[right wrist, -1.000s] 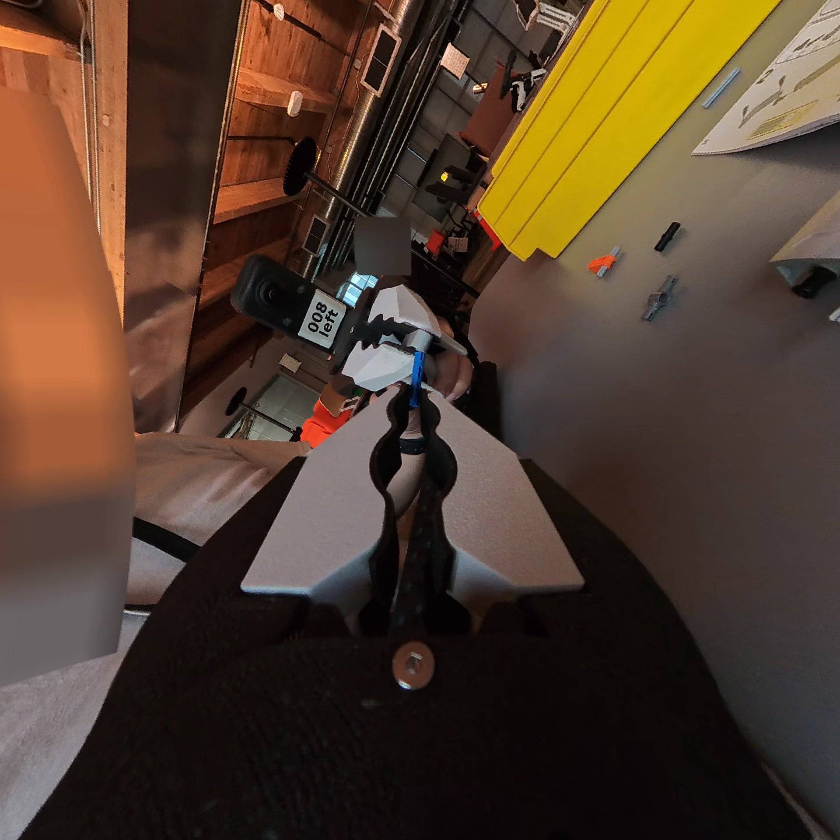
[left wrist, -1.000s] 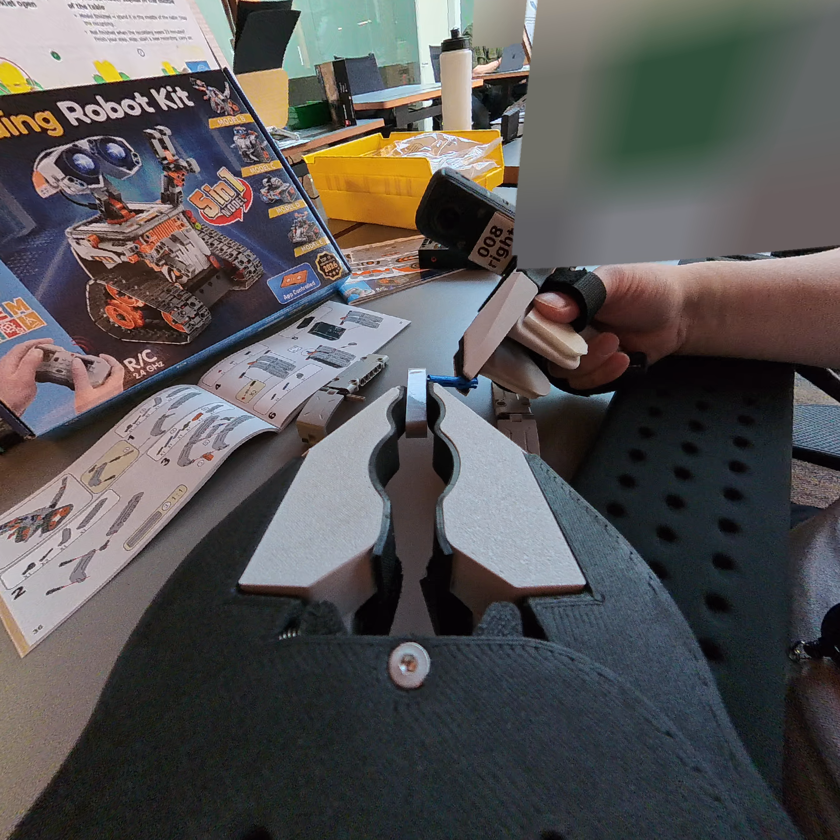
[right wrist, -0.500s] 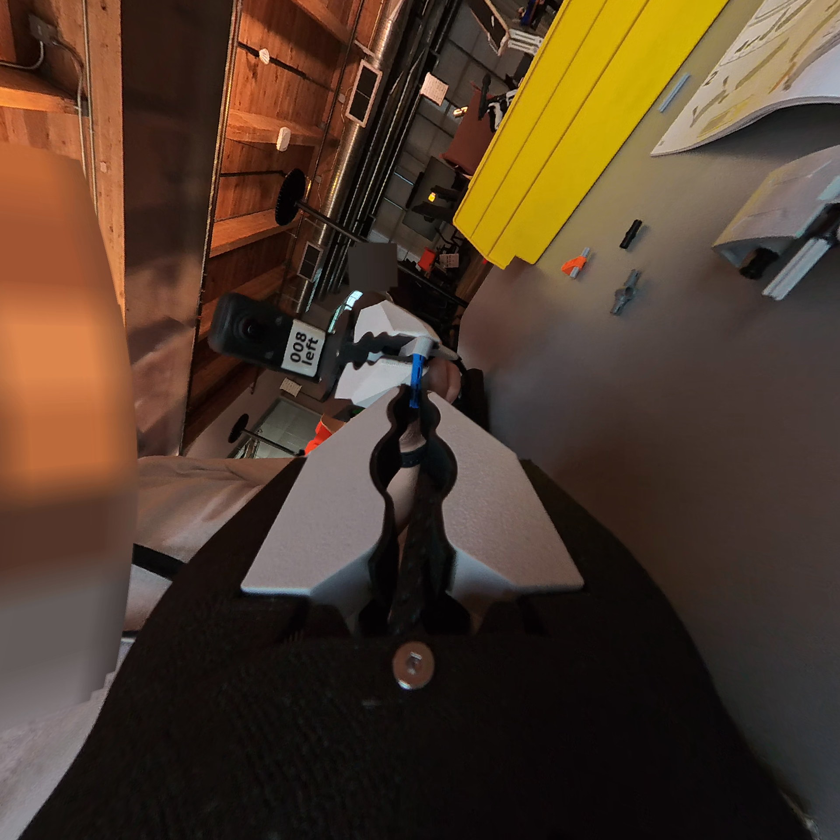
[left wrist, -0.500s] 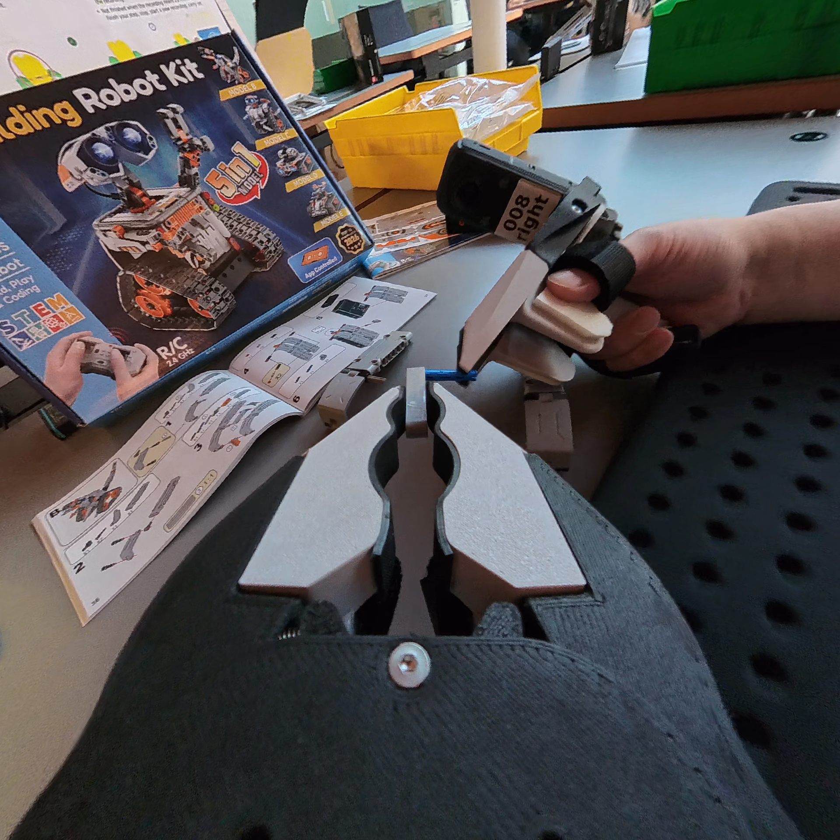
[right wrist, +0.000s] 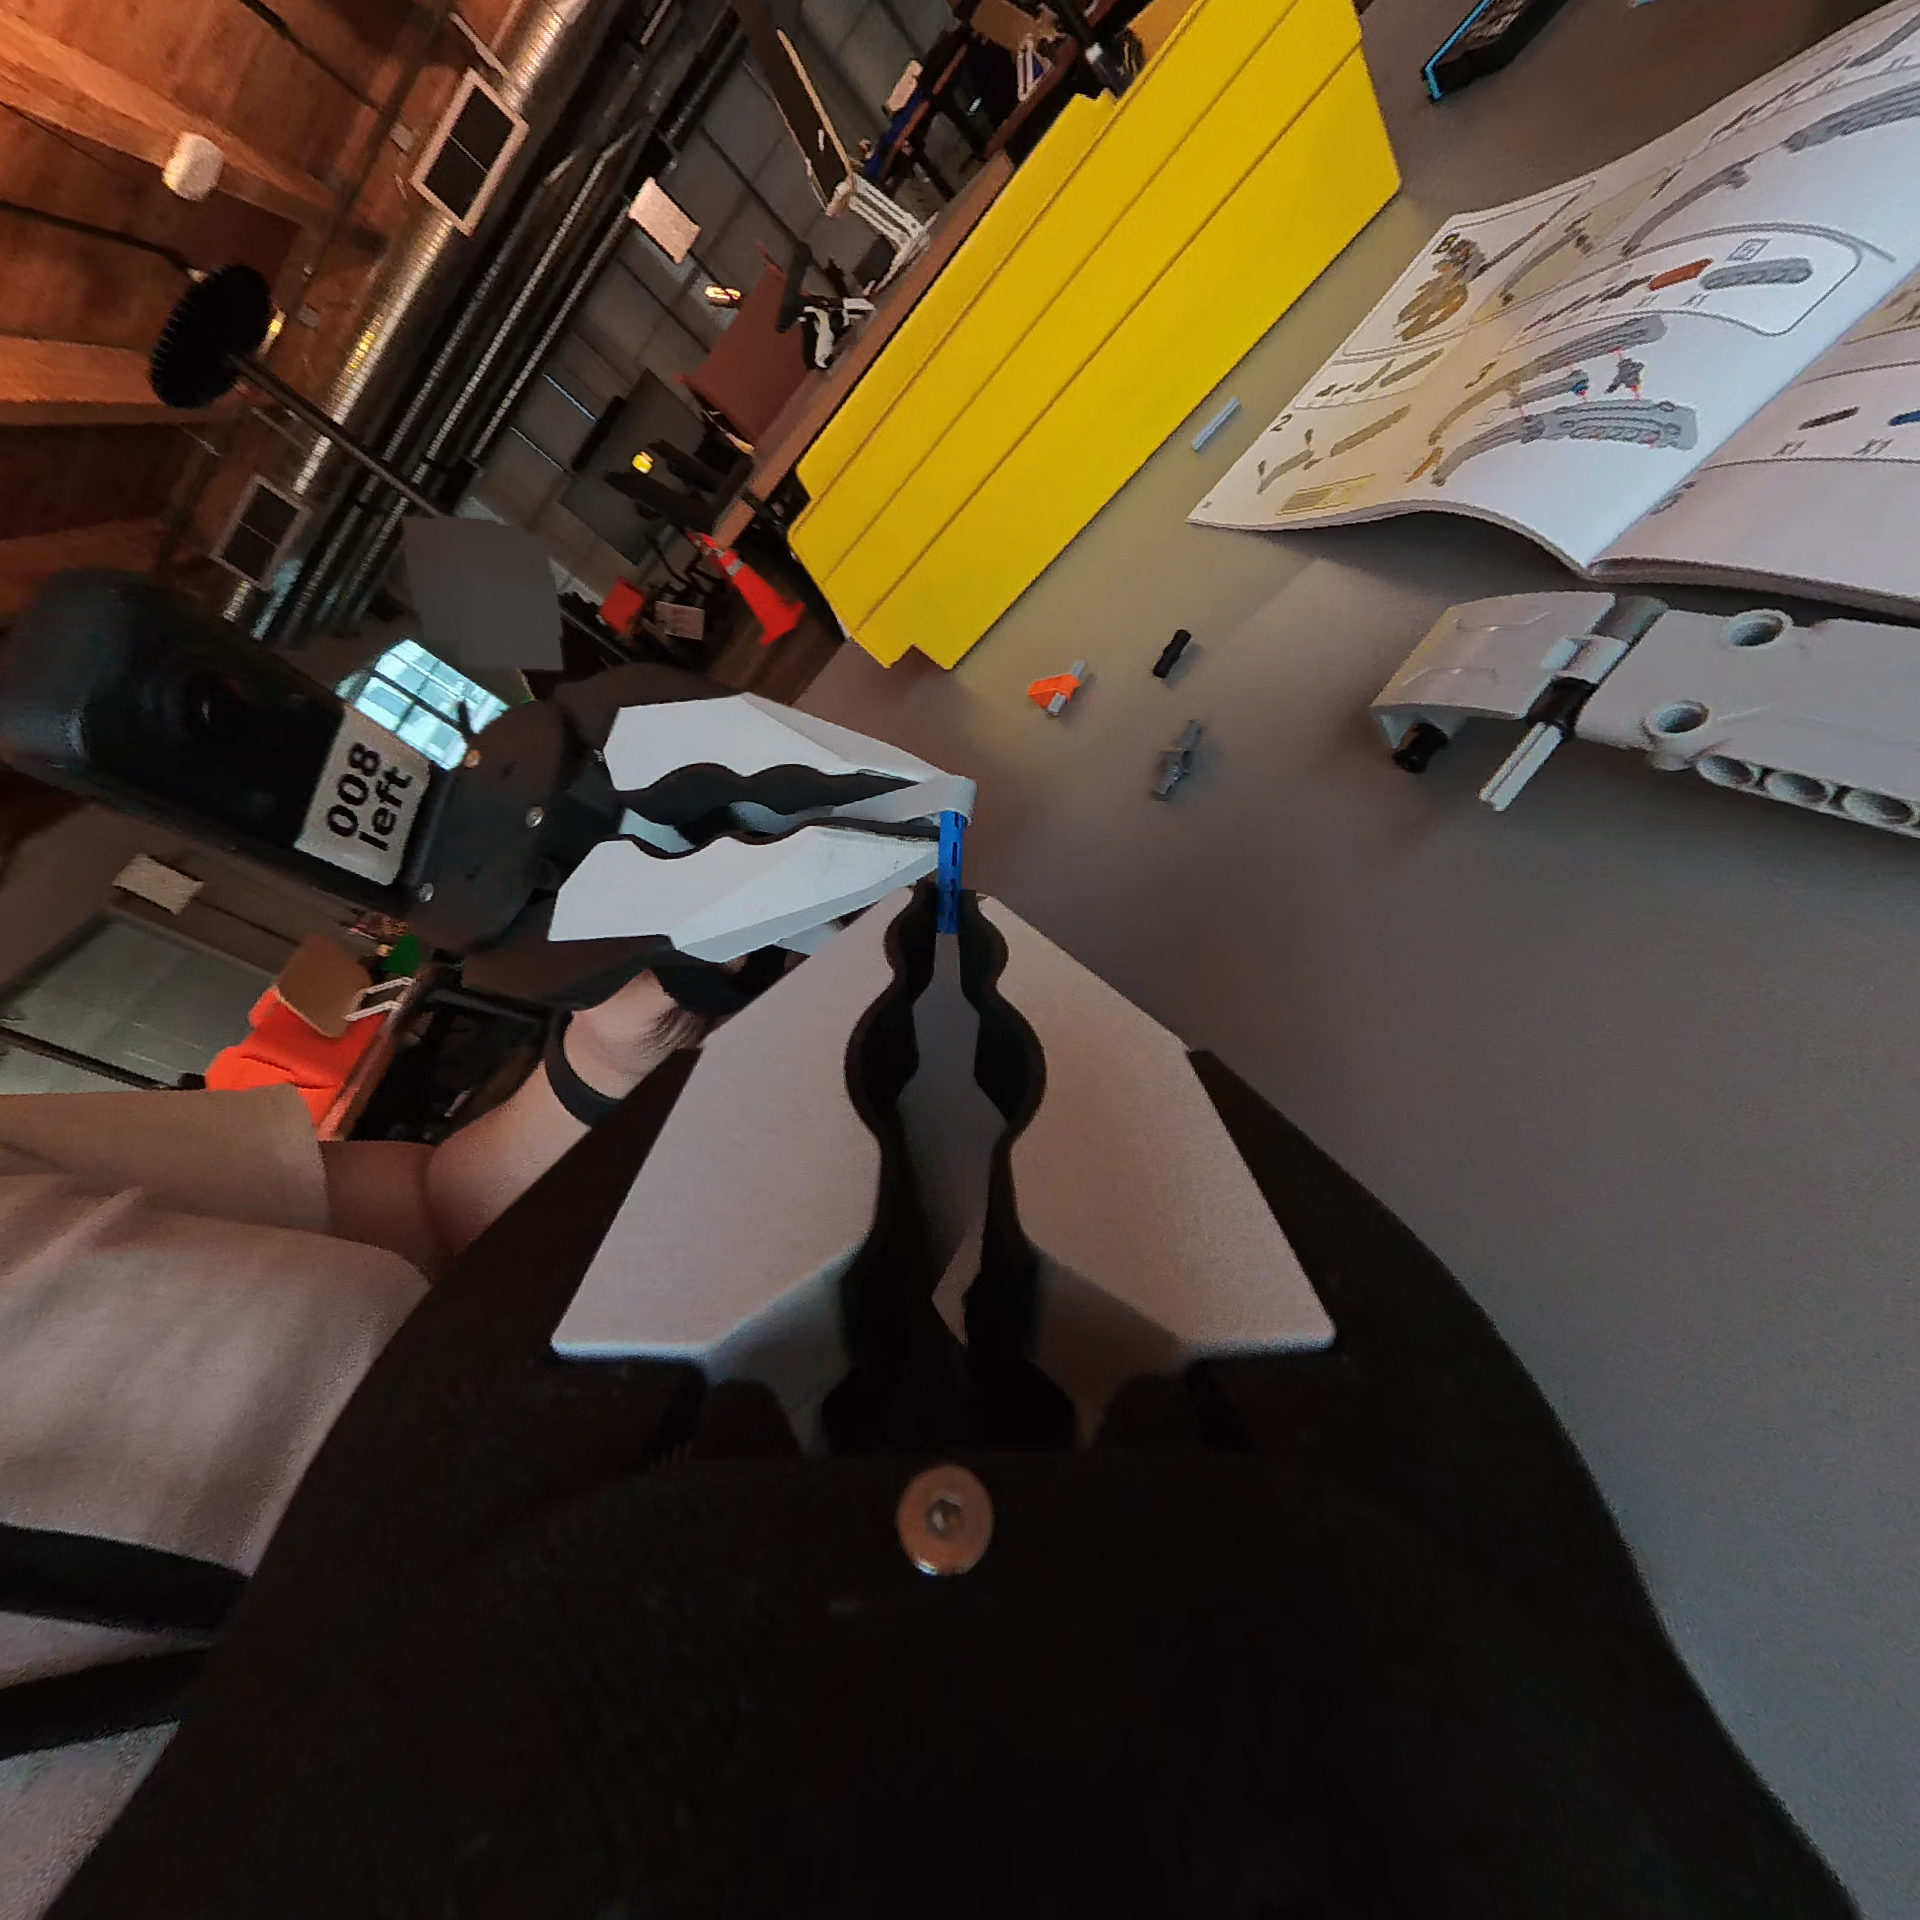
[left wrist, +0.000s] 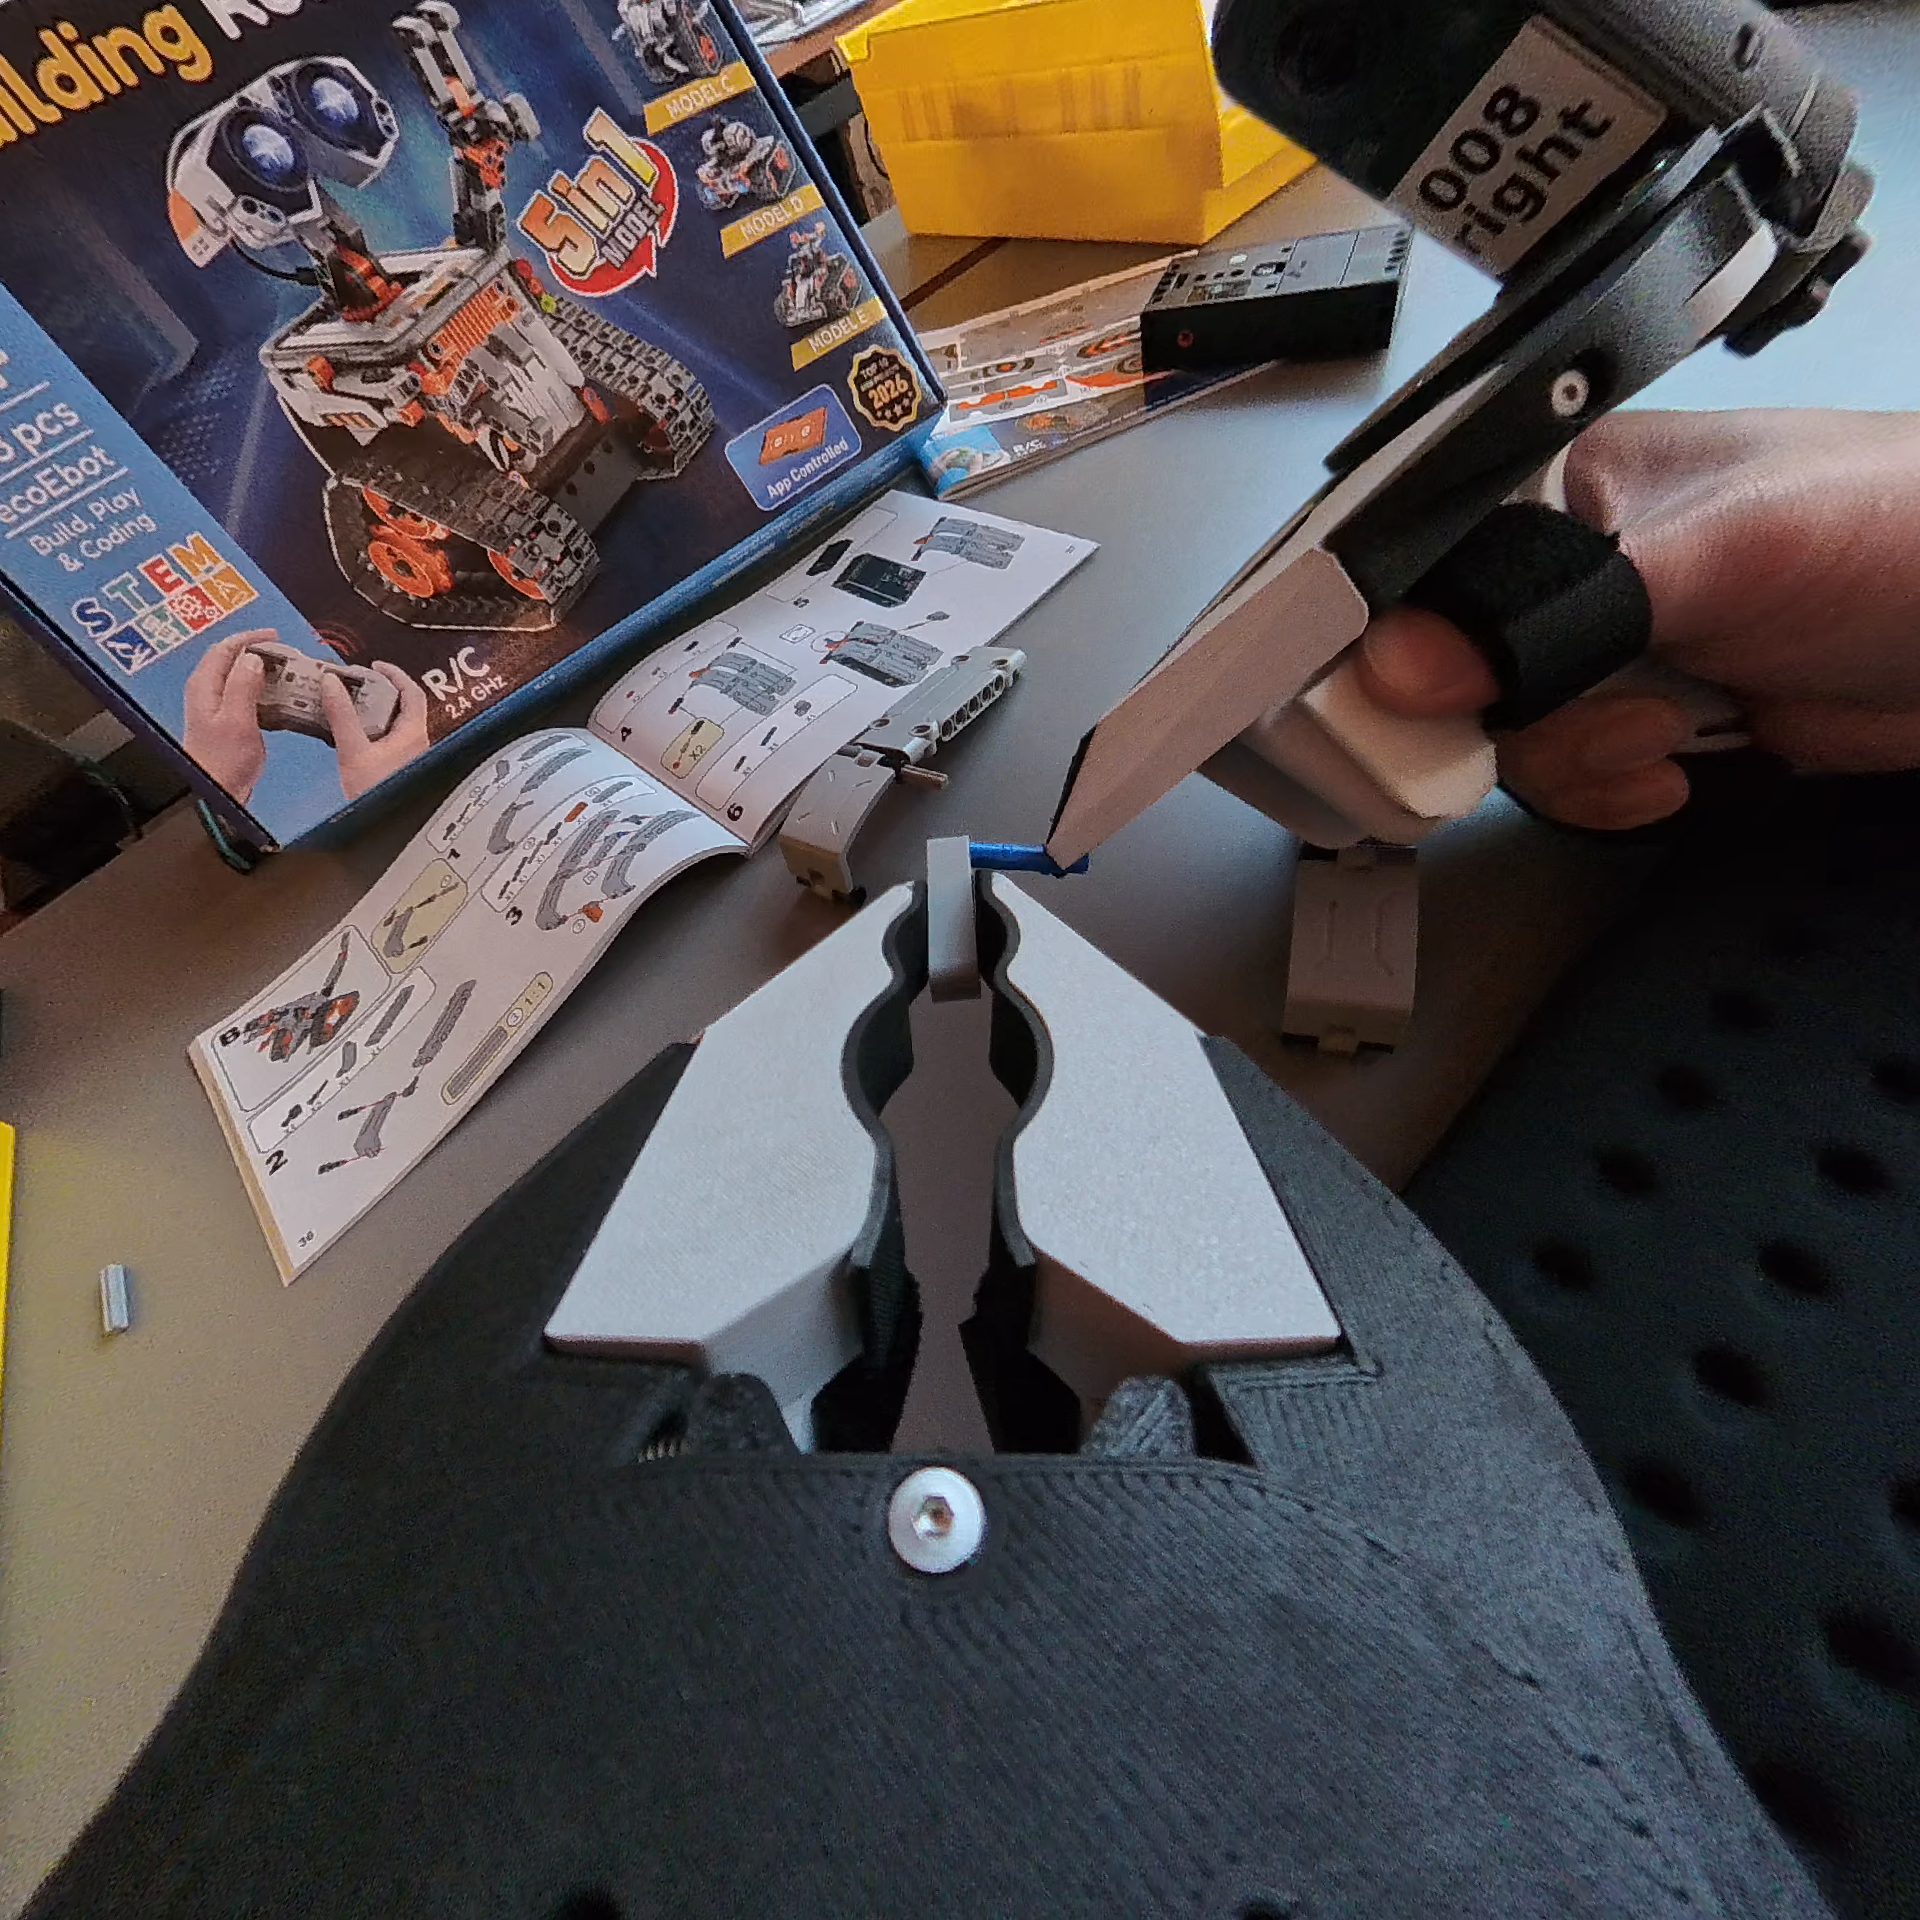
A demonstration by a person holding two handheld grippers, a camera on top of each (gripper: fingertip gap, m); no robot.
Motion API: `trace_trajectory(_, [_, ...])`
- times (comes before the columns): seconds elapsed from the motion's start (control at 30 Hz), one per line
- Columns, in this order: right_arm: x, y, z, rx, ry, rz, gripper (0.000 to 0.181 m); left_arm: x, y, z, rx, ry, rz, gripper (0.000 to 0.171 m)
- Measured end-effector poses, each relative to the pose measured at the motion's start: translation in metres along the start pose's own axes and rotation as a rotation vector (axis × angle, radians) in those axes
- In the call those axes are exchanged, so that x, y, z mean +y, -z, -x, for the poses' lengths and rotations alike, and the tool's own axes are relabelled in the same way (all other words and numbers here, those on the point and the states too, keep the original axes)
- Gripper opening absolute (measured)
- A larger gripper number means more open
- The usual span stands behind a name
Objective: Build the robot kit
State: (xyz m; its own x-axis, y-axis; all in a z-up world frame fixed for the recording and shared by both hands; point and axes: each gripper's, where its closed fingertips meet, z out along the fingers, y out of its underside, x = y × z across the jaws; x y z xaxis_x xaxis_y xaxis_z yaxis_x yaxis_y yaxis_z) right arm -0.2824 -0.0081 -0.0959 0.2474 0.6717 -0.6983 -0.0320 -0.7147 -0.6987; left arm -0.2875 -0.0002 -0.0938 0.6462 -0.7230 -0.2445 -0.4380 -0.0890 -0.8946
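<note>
My left gripper (left wrist: 951, 894) is shut on a small grey piece (left wrist: 952, 935), held upright above the dark table. A short blue pin (left wrist: 1023, 858) sticks out of its right side. The right gripper's tips (left wrist: 1070, 842) pinch the pin's other end. In the right wrist view my right gripper (right wrist: 948, 909) is shut on the blue pin (right wrist: 949, 862). The pin's far end meets the grey piece (right wrist: 956, 795) at the left gripper's tips. A hand (left wrist: 1745, 603) holds the right gripper.
A blue robot-kit box (left wrist: 416, 312) stands at the left, with an open instruction booklet (left wrist: 623, 831) in front of it. A grey curved assembly (left wrist: 894, 748), a grey block (left wrist: 1349, 956) and small loose parts (right wrist: 1055, 688) lie nearby. A yellow bin (left wrist: 1039, 114) is behind, and a black perforated mat (left wrist: 1714, 1247) to the right. The tips of both grippers are at nearly the same place. About 7 centimetres separates my right fingertips from the grey block (left wrist: 1349, 956).
Both grippers stay shut, with the blue pin still bridging them. They have come nearer to the table, the booklet and the grey assembly. The right gripper now looms larger and steeper in the left view.
</note>
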Motion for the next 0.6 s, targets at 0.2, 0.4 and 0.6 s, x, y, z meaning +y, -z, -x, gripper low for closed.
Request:
trace_trajectory(0.2, [0.004, -0.003, -0.005, 0.069, 0.060, 0.027, 0.002, 0.007, -0.001, 0.000, -0.005, -0.028, 0.039, 0.007])
trace_trajectory(0.4, [0.008, -0.005, -0.007, 0.159, 0.171, 0.055, 0.002, 0.012, -0.001, -0.001, -0.003, -0.062, 0.062, 0.007])
trace_trajectory(0.6, [0.014, -0.008, -0.009, 0.227, 0.260, 0.096, 0.002, 0.018, 0.001, -0.002, 0.008, -0.088, 0.083, 0.007])
